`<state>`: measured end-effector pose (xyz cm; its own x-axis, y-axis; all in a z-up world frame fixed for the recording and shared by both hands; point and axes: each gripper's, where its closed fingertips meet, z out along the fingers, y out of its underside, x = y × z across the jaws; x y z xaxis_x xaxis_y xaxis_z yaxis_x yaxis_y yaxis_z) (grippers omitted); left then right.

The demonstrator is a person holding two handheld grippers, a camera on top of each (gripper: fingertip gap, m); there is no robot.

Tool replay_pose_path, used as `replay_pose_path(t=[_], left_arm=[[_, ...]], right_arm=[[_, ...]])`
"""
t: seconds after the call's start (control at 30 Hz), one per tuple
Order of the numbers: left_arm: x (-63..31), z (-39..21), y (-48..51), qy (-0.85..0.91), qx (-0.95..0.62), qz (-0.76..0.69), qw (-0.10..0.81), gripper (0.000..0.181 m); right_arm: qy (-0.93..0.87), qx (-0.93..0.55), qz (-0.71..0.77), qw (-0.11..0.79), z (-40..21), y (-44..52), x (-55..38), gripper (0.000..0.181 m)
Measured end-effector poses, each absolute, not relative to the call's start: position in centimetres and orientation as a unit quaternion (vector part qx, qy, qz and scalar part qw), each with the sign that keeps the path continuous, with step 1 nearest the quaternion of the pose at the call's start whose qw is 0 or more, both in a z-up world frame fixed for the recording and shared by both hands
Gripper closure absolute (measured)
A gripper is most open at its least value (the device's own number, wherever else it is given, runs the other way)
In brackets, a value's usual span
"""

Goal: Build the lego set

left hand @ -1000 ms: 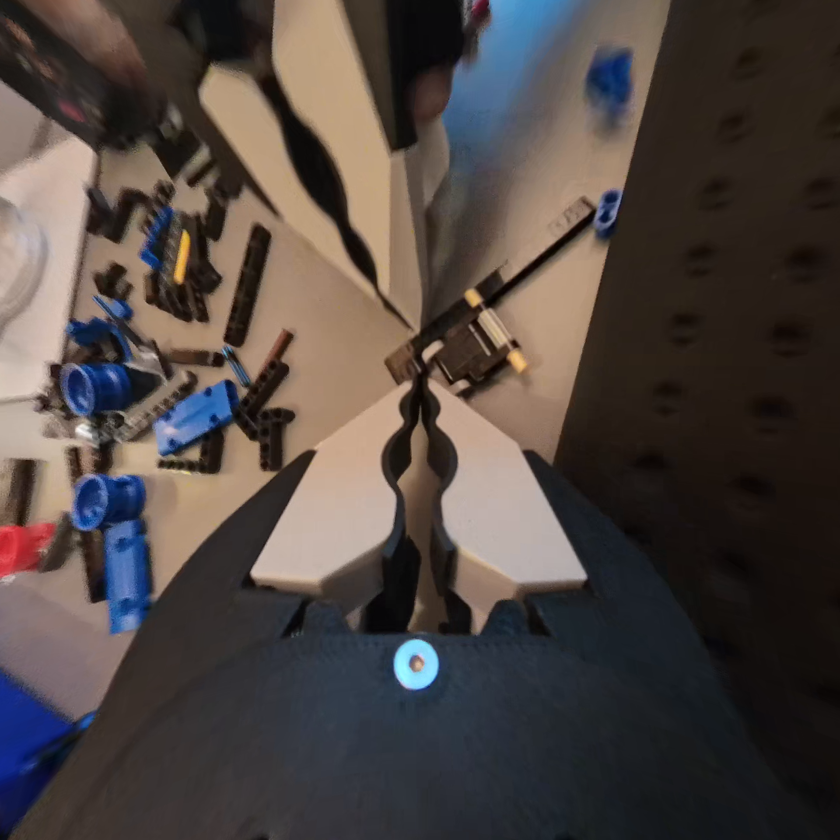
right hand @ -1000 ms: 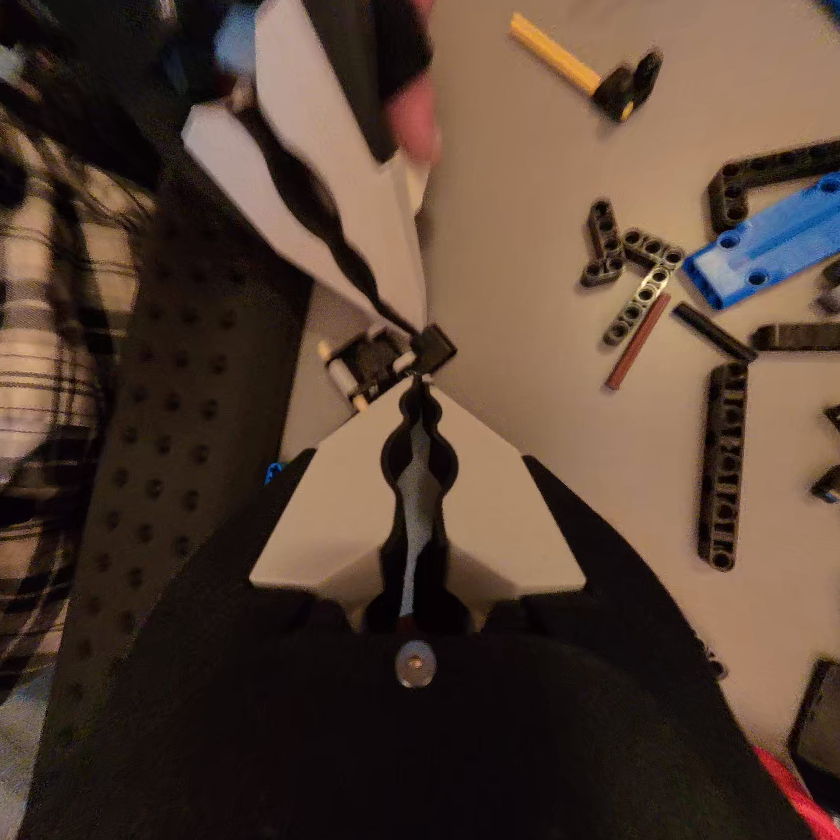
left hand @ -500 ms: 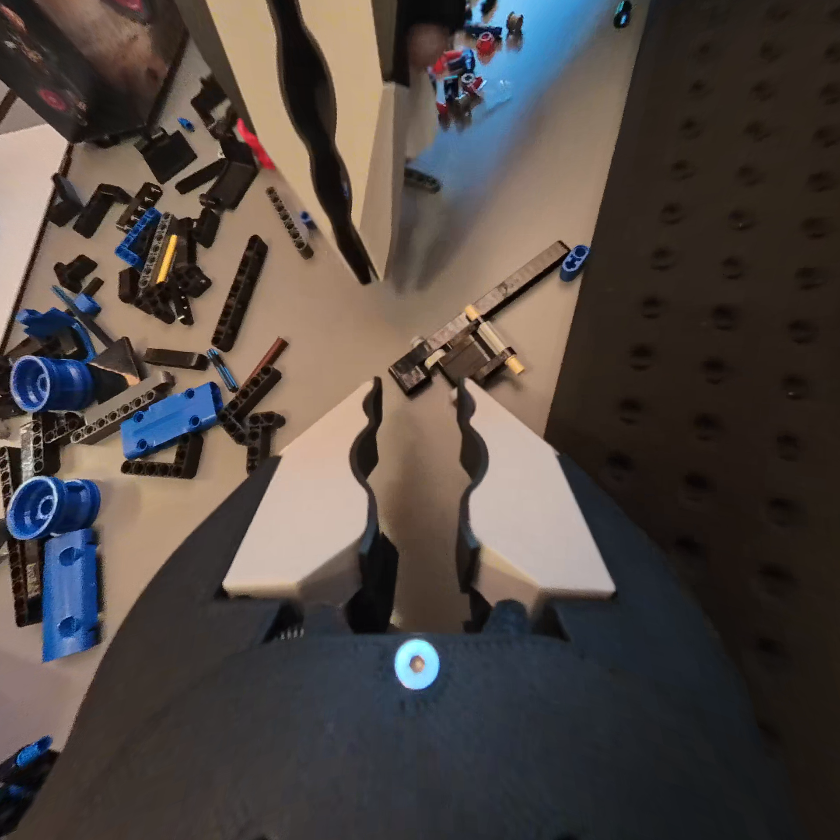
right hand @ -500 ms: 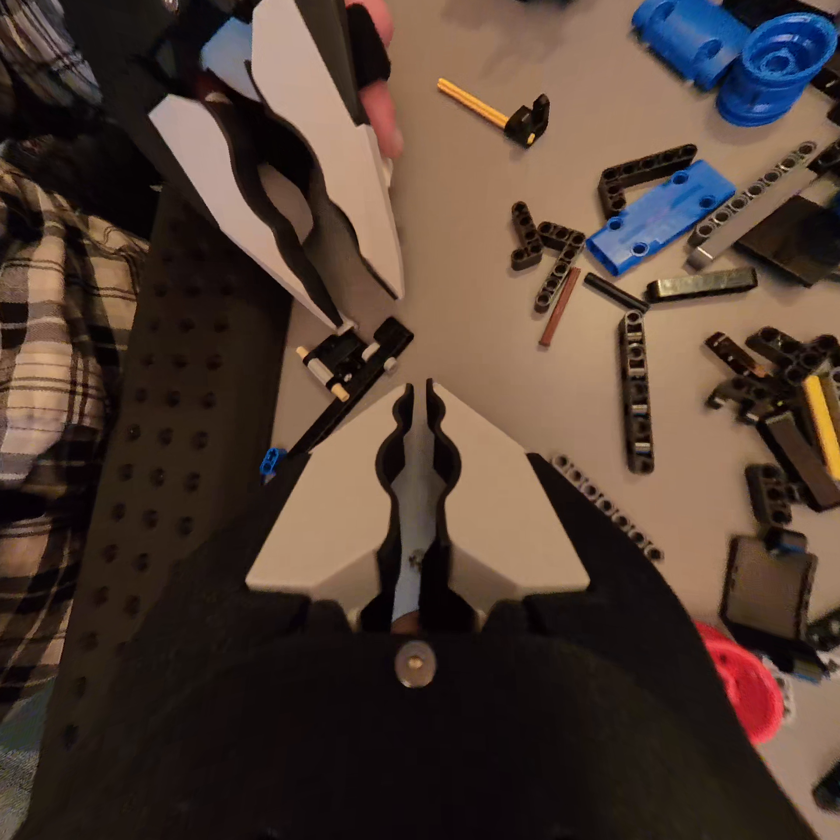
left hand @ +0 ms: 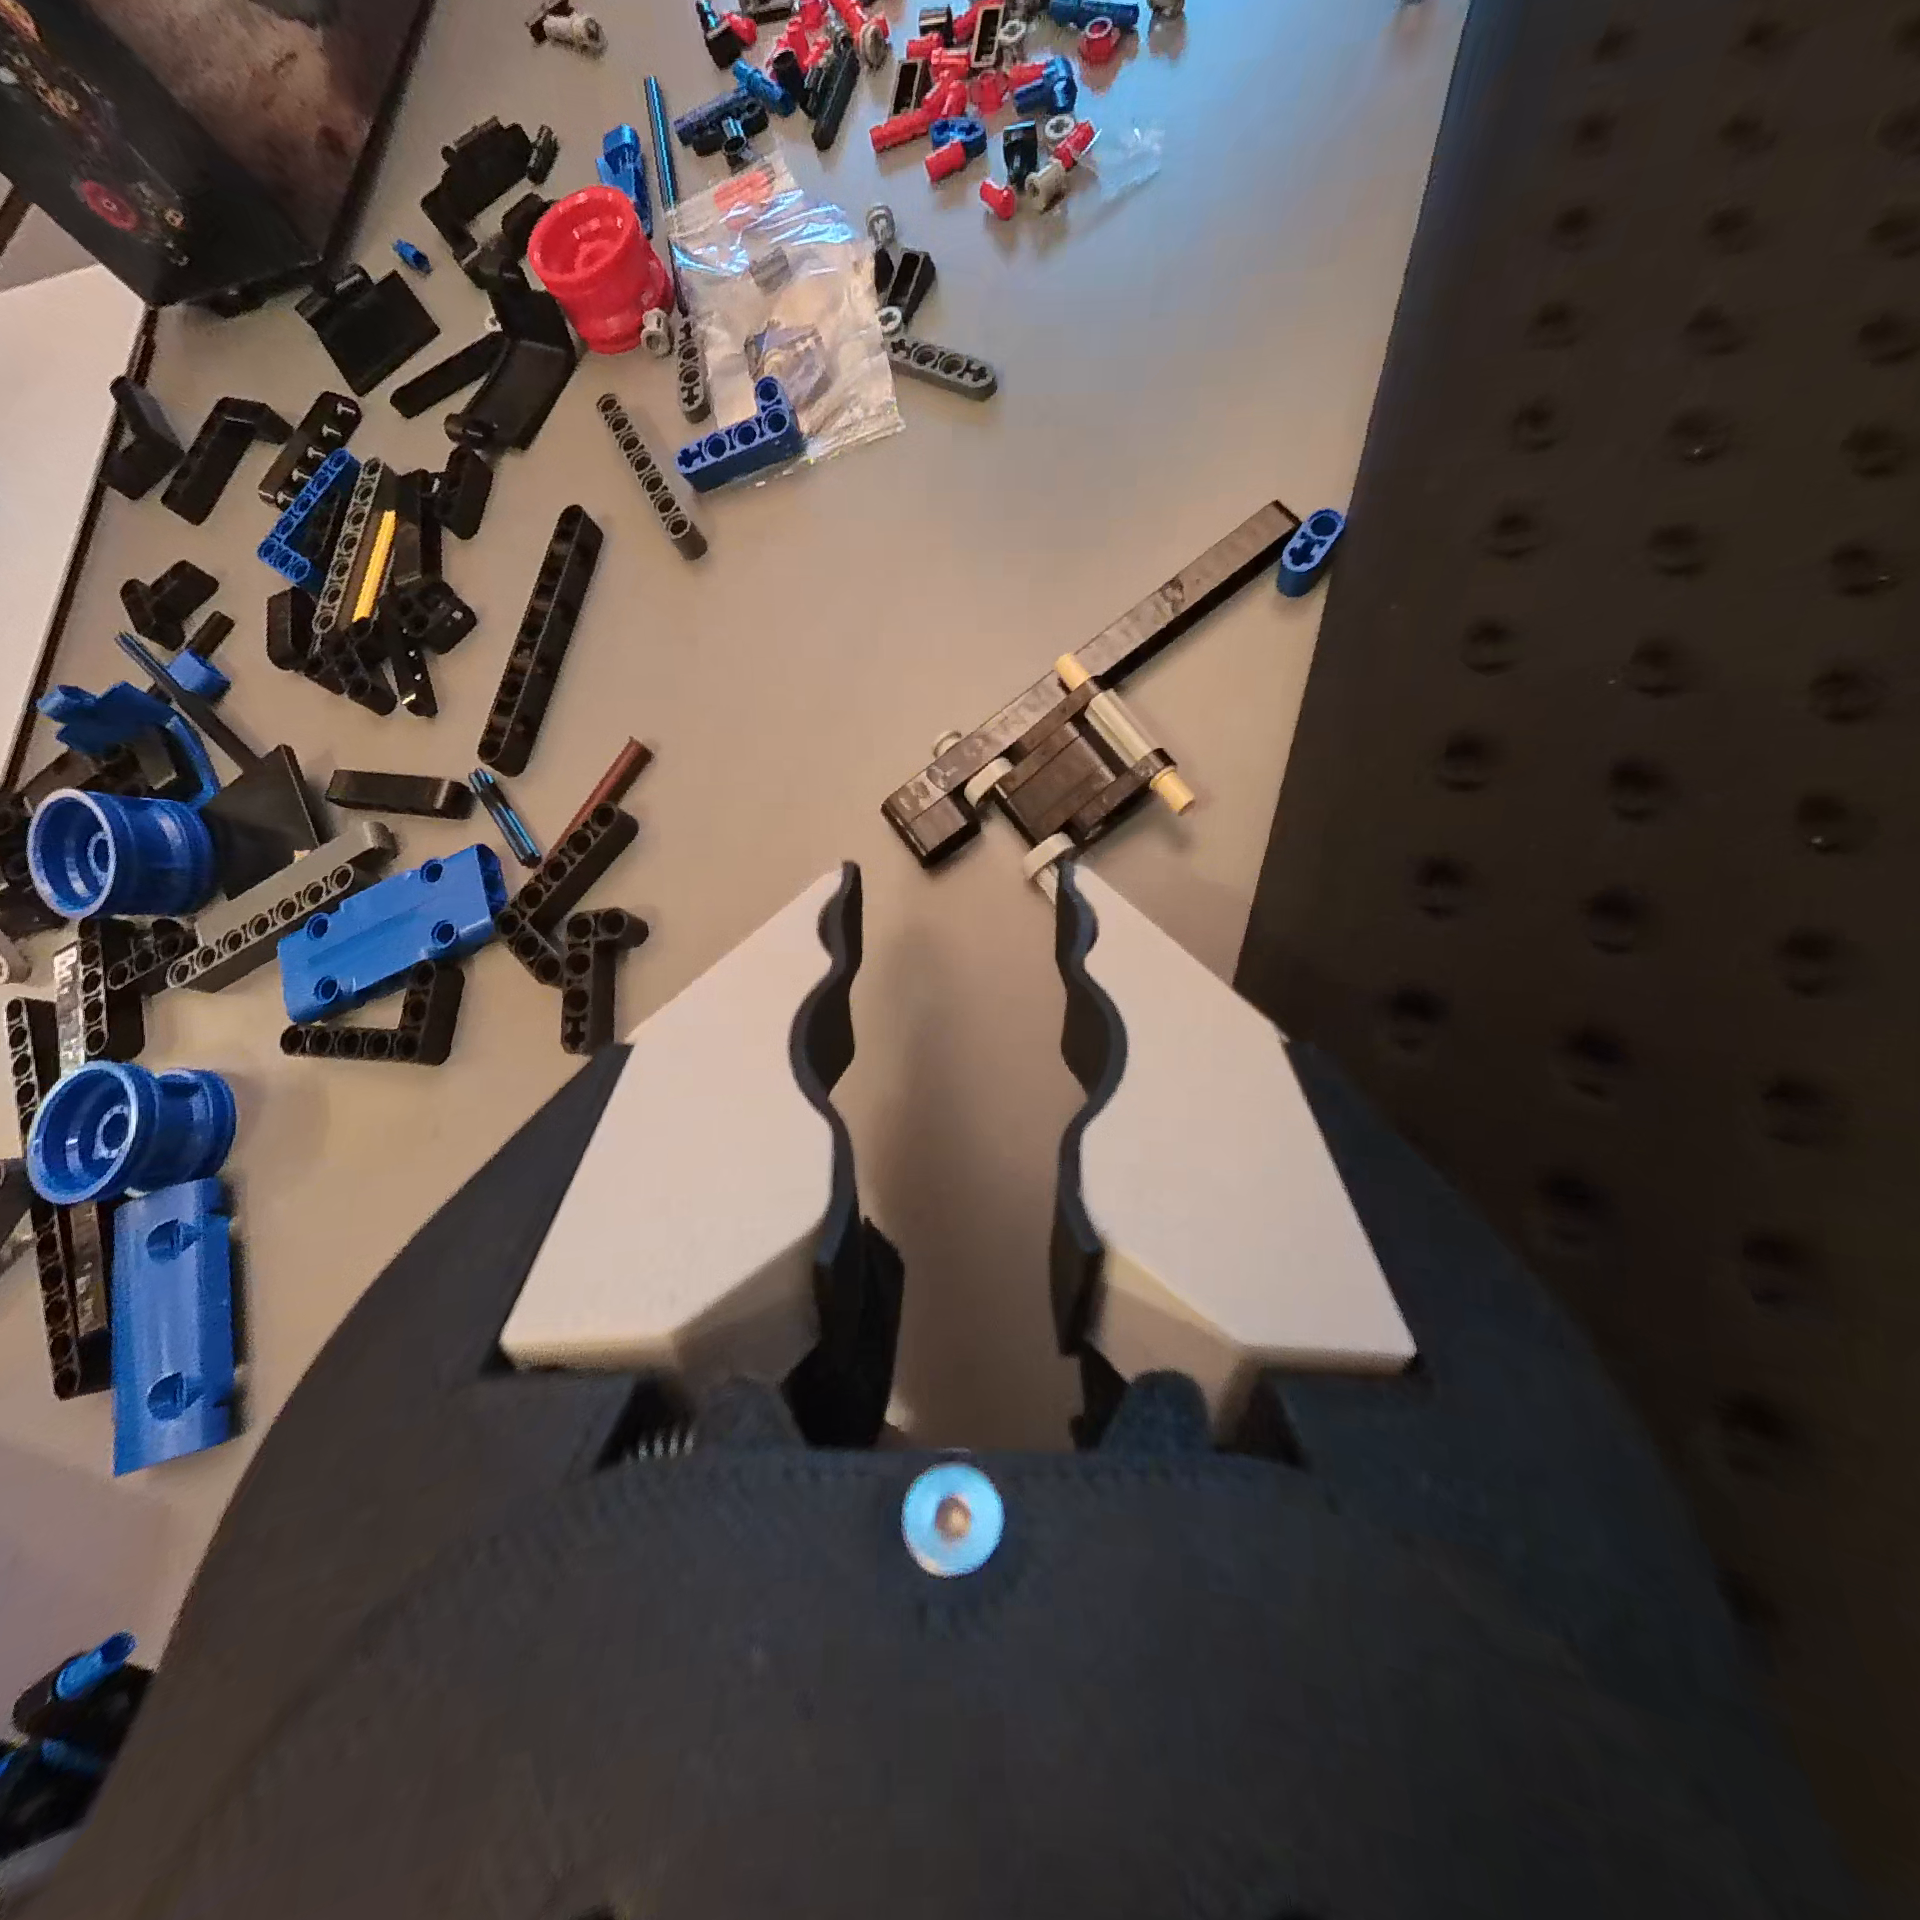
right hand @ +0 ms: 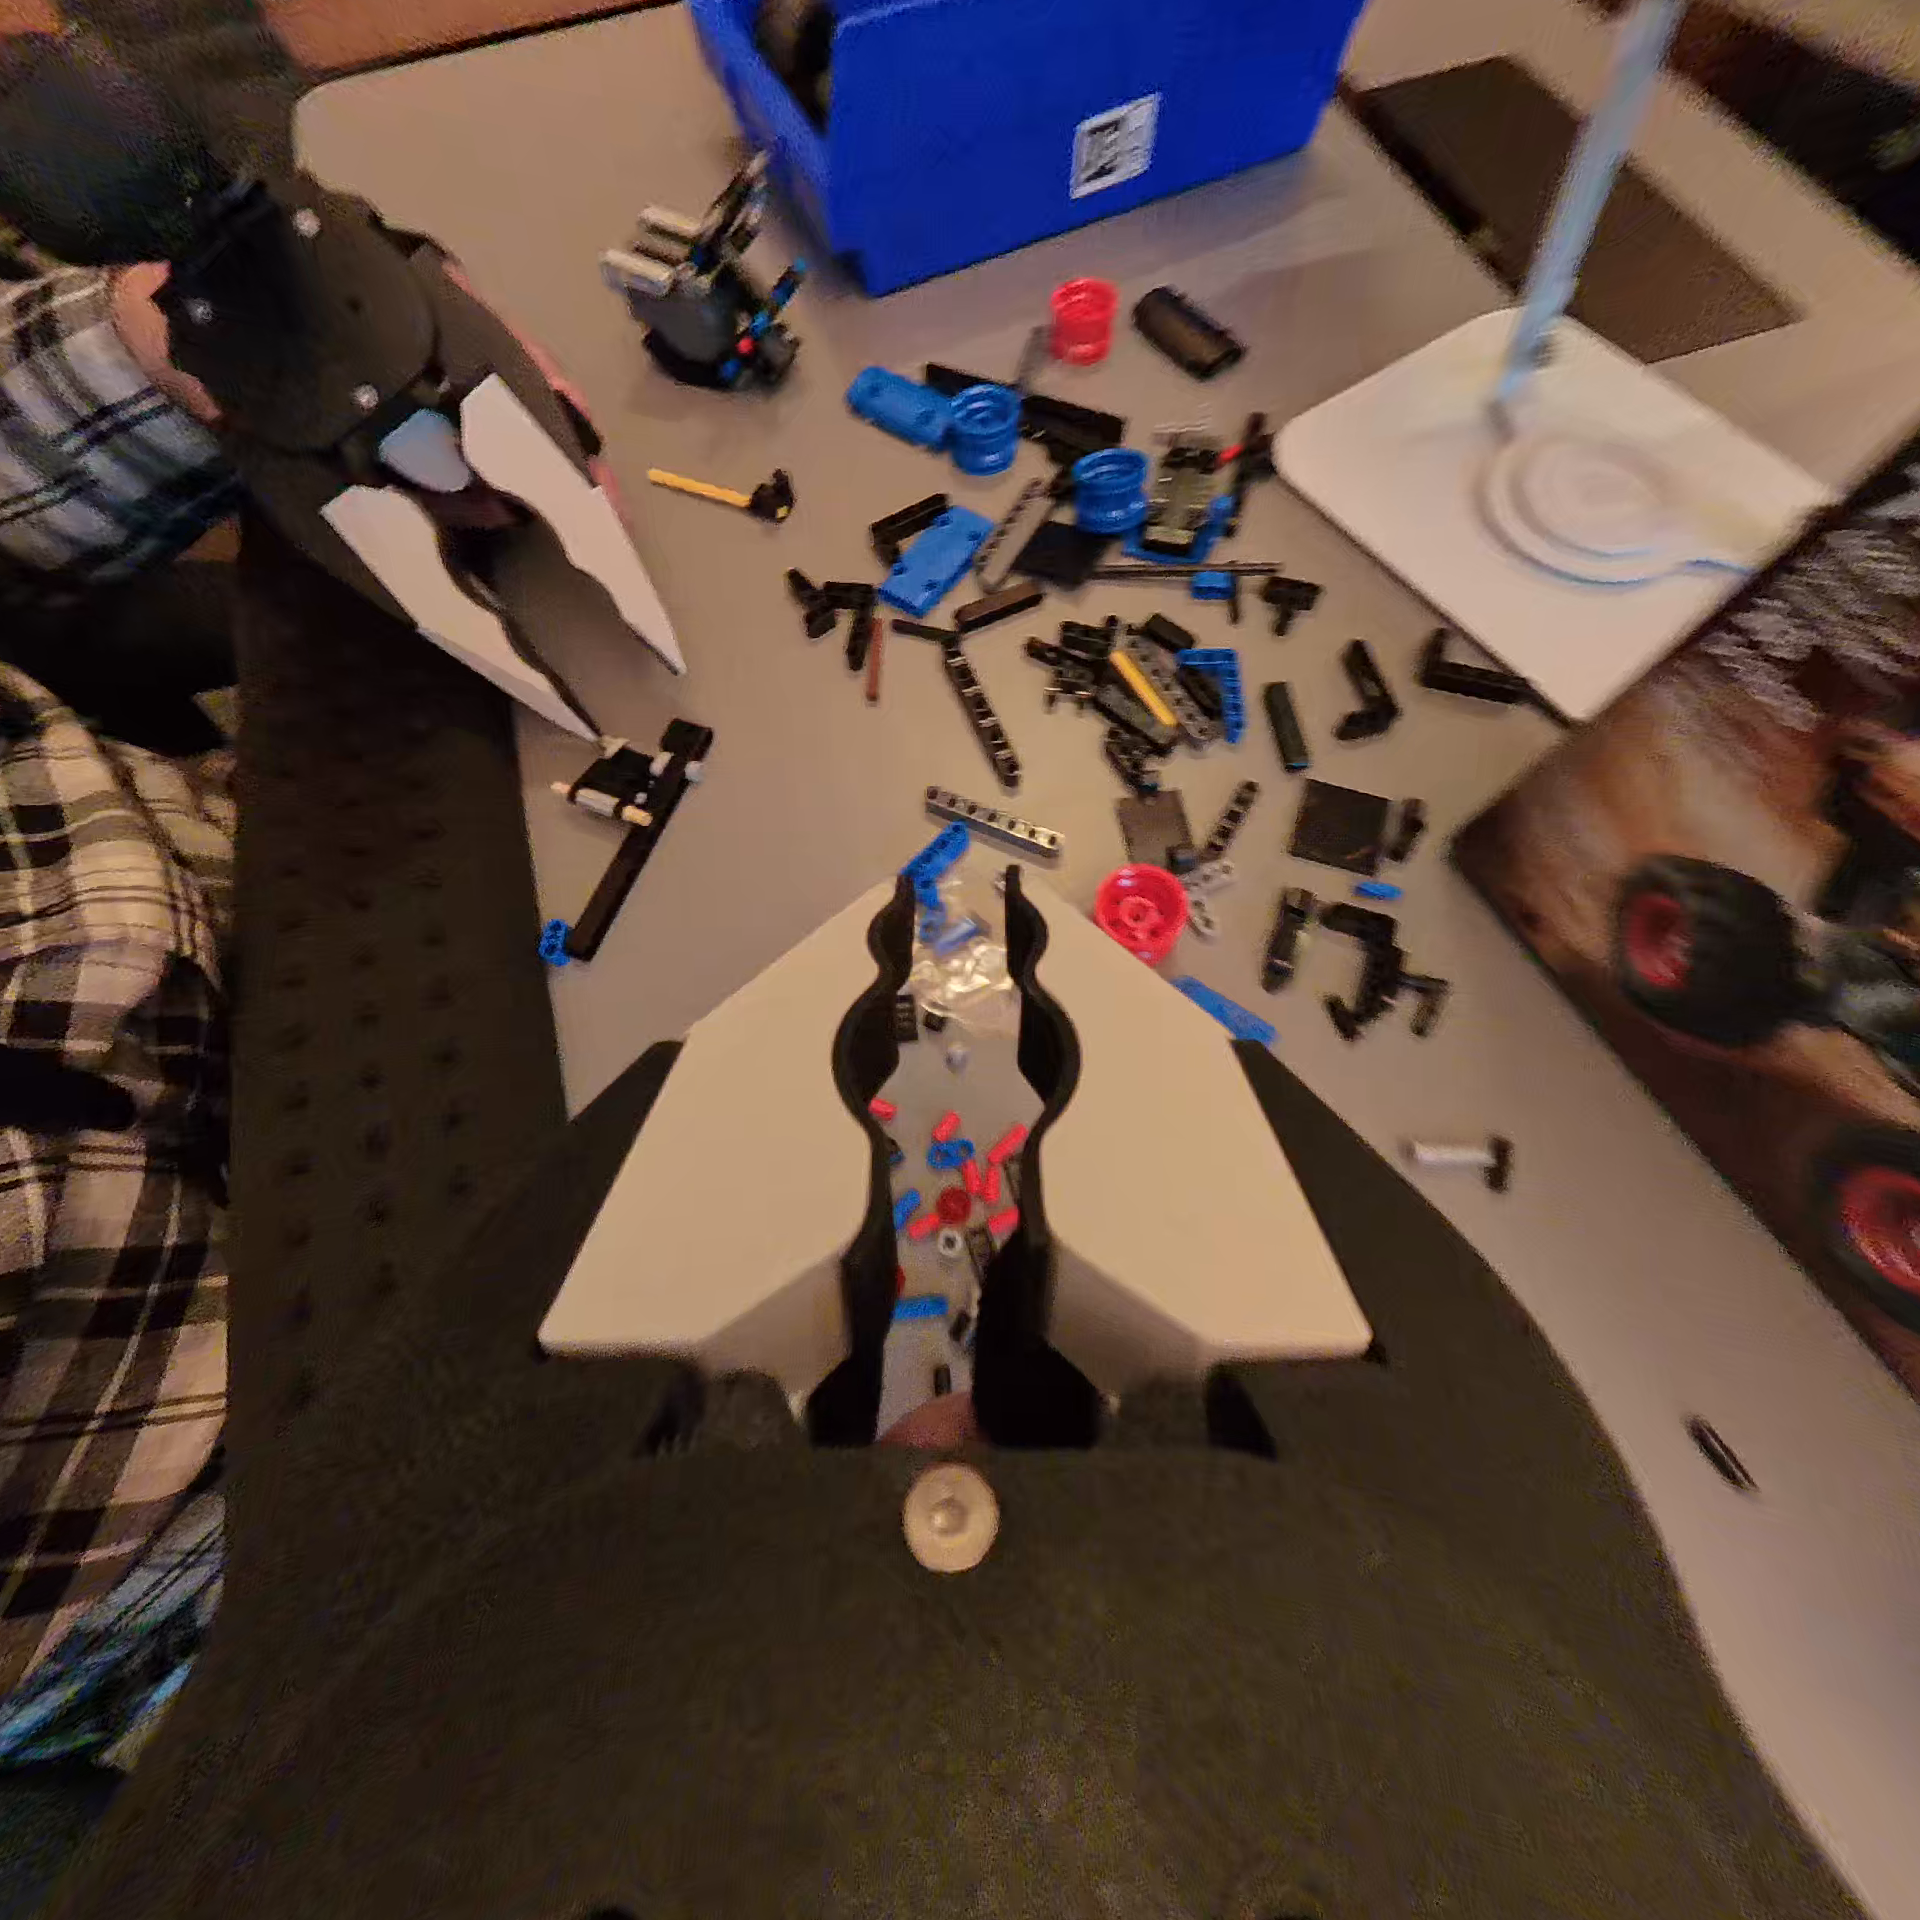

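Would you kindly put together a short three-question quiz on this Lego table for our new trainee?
1. True or false: the left gripper is shut on the black subassembly.
2. Multiple choice: the small blue connector lies (A) at the far end of the subassembly's long black beam, (B) inside the clear plastic bag, (C) on the red wheel hub.
3. Fill in: between the right gripper fingers, the table shows a scatter of small ___ and blue pieces.

Key: 1 false, it is open and holds nothing; 2 A; 3 red.
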<state>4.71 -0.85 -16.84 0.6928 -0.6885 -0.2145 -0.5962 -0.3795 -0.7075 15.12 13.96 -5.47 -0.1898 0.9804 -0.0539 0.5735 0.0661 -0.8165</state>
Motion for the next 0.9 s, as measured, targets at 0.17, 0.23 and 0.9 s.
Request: replay_pose_path(t=[0.17,0.23,0.9], left_arm=[[5.0,-16.8,-1.1,0.393,-0.827,-0.054,0.398,0.146],[5.2,-16.8,-1.2,0.393,-0.829,-0.057,0.394,0.146],[5.0,-17.7,-1.0,0.404,-0.845,-0.049,0.348,0.158]], right_arm=[[-0.633,-0.599,0.36,0.334,-3.6,14.9,18.7,0.164],[-0.636,-0.602,0.358,0.325,-4.7,13.7,19.2,0.163],[-0.77,-0.525,0.335,0.138,-17.8,0.5,9.6,0.169]])
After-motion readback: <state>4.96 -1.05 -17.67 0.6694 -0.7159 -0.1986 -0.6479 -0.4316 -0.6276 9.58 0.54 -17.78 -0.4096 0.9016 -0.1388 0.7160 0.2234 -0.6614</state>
